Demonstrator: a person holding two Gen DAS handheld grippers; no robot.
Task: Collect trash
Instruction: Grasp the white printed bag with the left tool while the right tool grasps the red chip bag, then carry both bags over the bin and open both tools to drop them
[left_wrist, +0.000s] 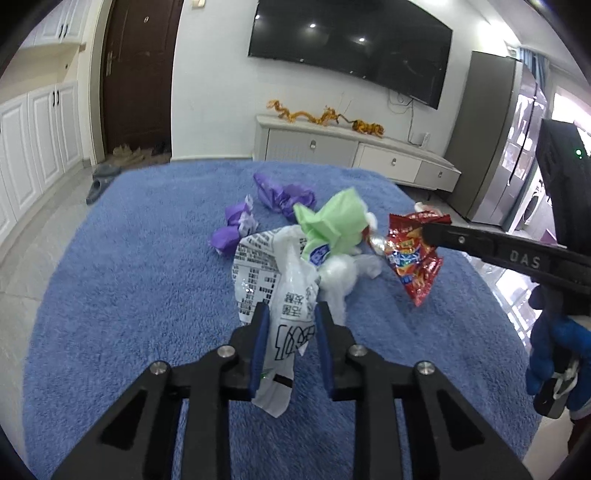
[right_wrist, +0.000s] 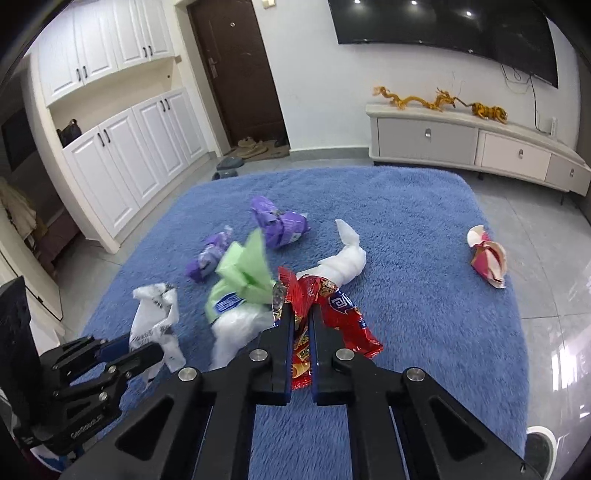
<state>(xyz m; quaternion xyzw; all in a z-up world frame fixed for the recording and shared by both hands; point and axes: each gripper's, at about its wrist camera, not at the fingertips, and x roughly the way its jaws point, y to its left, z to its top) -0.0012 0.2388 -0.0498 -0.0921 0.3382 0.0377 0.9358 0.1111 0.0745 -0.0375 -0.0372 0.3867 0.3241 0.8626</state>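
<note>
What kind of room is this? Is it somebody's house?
Yes, probably a living room in a home. There's a big TV on the wall, a low cabinet under it, and shoes by the front door.

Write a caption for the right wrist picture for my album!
Right gripper fingers shut on a red snack wrapper above the blue rug.

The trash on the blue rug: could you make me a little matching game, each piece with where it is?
1. white printed bag
2. red snack wrapper
3. purple wrappers
4. pink paper cup

a. lying alone near the rug's right edge
b. clamped in the right gripper
c. lying behind the green wrapper
d. clamped in the left gripper

Pairs: 1-d, 2-b, 3-c, 4-a
</note>
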